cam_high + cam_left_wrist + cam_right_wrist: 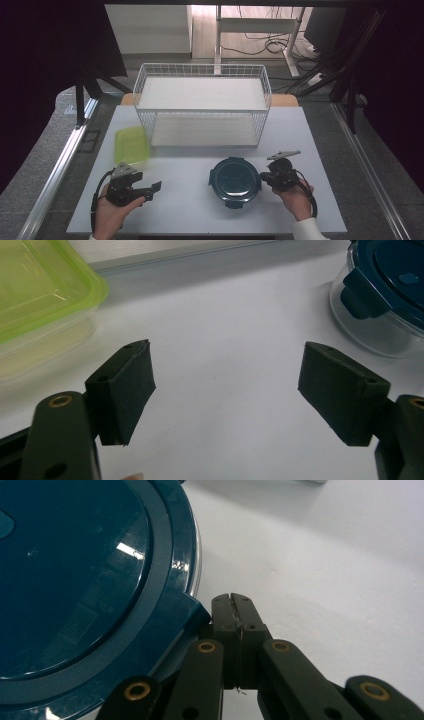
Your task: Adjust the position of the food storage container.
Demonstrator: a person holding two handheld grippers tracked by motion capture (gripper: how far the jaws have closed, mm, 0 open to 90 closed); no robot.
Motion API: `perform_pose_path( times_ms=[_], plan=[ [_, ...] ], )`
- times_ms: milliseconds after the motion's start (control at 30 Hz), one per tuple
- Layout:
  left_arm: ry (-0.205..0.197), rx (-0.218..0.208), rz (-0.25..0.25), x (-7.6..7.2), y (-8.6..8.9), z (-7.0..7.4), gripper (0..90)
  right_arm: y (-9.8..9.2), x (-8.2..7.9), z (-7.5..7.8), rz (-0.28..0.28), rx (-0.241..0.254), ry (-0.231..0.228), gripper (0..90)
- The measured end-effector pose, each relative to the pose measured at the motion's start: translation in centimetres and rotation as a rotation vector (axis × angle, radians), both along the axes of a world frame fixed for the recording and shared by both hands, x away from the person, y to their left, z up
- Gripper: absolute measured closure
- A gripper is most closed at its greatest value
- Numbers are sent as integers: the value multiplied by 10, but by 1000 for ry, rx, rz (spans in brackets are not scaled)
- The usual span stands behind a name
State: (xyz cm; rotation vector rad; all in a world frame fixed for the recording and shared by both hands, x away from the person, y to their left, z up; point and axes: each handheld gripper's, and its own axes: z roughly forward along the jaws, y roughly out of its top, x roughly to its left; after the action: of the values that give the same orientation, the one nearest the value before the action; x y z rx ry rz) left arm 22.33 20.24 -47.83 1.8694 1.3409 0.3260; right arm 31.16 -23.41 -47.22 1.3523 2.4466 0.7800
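A round glass container with a dark blue clip lid (235, 180) (85, 590) sits on the white table, front centre. My right gripper (265, 177) (234, 600) is shut with nothing between its pads, its tips close beside the lid's right-hand clip tab (180, 622). Whether they touch it I cannot tell. My left gripper (157, 187) (227, 390) rests low at the front left, jaws wide open over bare table. The blue-lidded container (385, 295) lies ahead to its right. A green-lidded rectangular container (131, 145) (40, 300) lies ahead to its left.
A white wire basket shelf (202, 107) with two tiers stands at the back of the table. The table's front edge runs just under both hands. Dark stands and cables flank the table on both sides.
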Motion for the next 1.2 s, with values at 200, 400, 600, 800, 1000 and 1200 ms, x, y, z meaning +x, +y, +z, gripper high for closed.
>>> perform_pose_path(
  times_ms=[200, 400, 600, 800, 1000, 1200],
  plan=[
    [3, 0, -10, 0, -4, 0, 218, 0, 0, 0, 6, 6, -4, 893],
    [12, 4, -16, 2, -7, -3, 217, 4, 1, -1, 7, 4, -11, 894],
    [15, 2, -14, 3, -5, -4, 218, 14, -1, 0, 22, -14, -13, 894],
    [15, 5, -15, 3, -6, -4, 218, 24, -2, -1, 44, 0, -6, 894],
    [17, 4, -12, 3, -5, -5, 218, 43, 1, -2, 82, -1, -2, 894],
    [19, 8, 6, 3, -4, -5, 209, 64, 1, -4, 131, -1, -4, 894]
  ],
)
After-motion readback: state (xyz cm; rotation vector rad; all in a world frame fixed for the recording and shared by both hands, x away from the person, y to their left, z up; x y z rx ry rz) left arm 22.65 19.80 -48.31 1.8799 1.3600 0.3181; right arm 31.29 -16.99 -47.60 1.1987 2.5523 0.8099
